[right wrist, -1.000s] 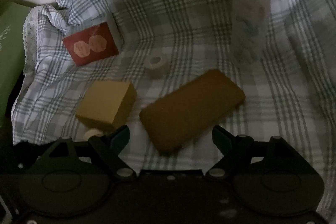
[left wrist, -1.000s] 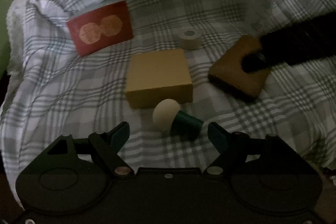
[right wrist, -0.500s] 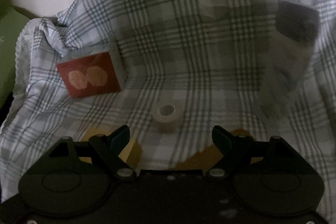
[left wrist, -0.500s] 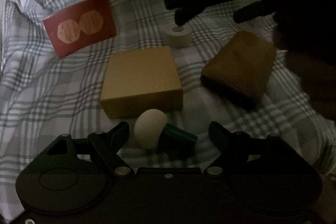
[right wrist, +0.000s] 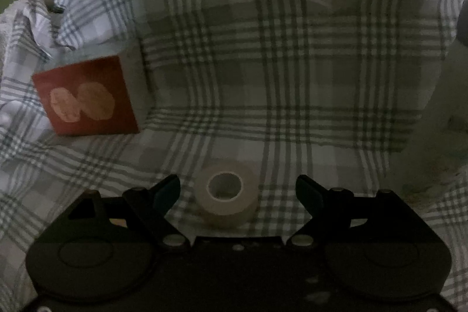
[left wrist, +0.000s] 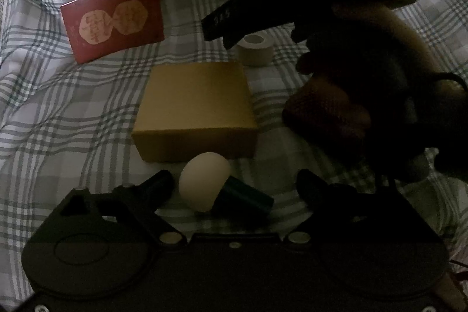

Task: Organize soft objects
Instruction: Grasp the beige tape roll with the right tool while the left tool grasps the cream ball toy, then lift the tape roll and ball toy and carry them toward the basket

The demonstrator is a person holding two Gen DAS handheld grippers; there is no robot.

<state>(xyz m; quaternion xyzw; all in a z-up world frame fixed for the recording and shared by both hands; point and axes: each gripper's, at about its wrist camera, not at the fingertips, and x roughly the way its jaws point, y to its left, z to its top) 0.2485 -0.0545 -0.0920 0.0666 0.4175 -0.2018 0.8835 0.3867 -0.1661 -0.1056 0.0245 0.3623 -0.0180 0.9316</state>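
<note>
My right gripper (right wrist: 237,192) is open, its fingers on either side of a beige tape roll (right wrist: 226,193) lying on the checked cloth; it is not closed on the roll. The roll also shows in the left wrist view (left wrist: 257,50), partly behind the right gripper's dark fingers (left wrist: 234,19). My left gripper (left wrist: 234,186) is open around a cream egg-shaped sponge (left wrist: 203,184) with a dark green base (left wrist: 245,195). A tan box (left wrist: 196,110) lies just beyond it. A brown pad (left wrist: 318,113) lies to the right, partly hidden by the right hand.
A red packet with two pale shapes leans at the back left (left wrist: 114,19), (right wrist: 84,95). A pale bottle with a dark cap stands at the far right edge (right wrist: 450,113). The checked cloth (right wrist: 263,63) rises in folds behind.
My right gripper moved forward from the brown pad to the tape roll, which now sits between its fingers. My left gripper moved closer to the sponge.
</note>
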